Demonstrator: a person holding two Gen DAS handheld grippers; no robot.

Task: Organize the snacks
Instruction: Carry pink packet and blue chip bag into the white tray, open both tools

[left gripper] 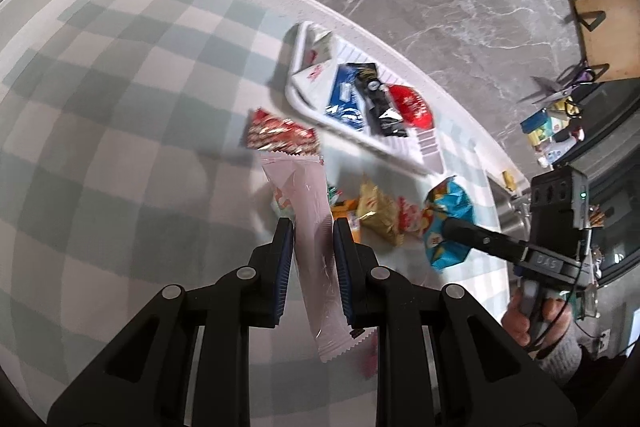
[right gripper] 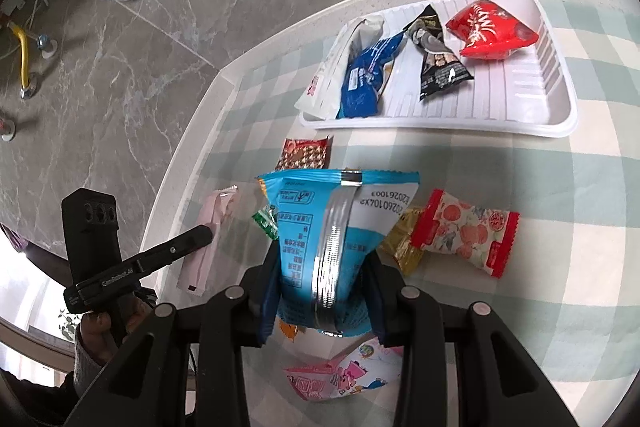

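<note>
My left gripper (left gripper: pixel 313 227) is shut on a long pale pink snack packet (left gripper: pixel 308 219), held above the checked tablecloth; the packet also shows in the right wrist view (right gripper: pixel 208 239). My right gripper (right gripper: pixel 320 263) is shut on a light blue snack bag (right gripper: pixel 332 227), which also shows in the left wrist view (left gripper: pixel 448 223). A white ribbed tray (right gripper: pixel 556 115) at the table's far edge holds a white packet (right gripper: pixel 332 75), a blue packet (right gripper: pixel 364 75), a black packet (right gripper: pixel 436 59) and a red packet (right gripper: pixel 492 31). The tray also shows in the left wrist view (left gripper: pixel 304 39).
Loose snacks lie on the cloth: a red-gold packet (right gripper: pixel 306 153), a small green one (right gripper: pixel 266 221), a gold one (right gripper: pixel 402 241), a peach-print red-ended one (right gripper: pixel 464 231) and a pink cartoon one (right gripper: pixel 344 375). The table edge (right gripper: pixel 192 163) drops to grey tiled floor.
</note>
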